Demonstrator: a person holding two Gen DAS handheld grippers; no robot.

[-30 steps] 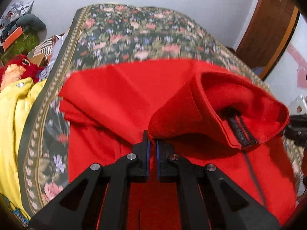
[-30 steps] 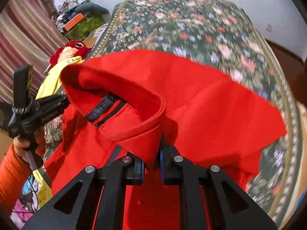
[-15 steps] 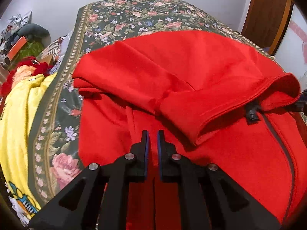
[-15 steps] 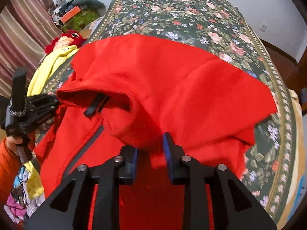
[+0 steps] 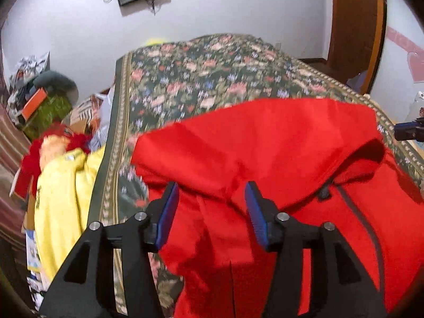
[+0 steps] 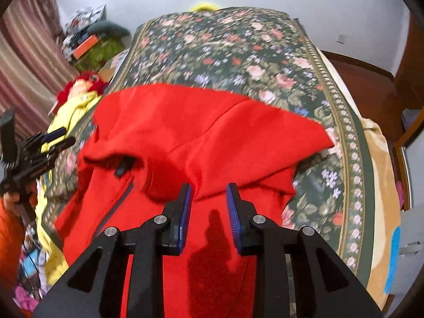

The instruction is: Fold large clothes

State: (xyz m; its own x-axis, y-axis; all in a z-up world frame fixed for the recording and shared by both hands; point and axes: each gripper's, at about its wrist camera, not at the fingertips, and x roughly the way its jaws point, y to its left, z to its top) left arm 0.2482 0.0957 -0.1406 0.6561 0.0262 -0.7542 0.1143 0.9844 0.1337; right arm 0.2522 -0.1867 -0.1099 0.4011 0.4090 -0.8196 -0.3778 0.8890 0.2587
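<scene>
I let go. Second ago both grippers pinched red jacket (image 5: 278, 153); now left gripper (image 5: 210, 206) wide, nothing in it. Right gripper (image 6: 208, 209) wide too, nothing in it. Jacket lies on flowery bed cover (image 6: 238, 50), top half laid over bottom half. I think this fold done; next fold can start. Small dark tag (image 6: 122, 168) at collar, too blurry to read.
</scene>
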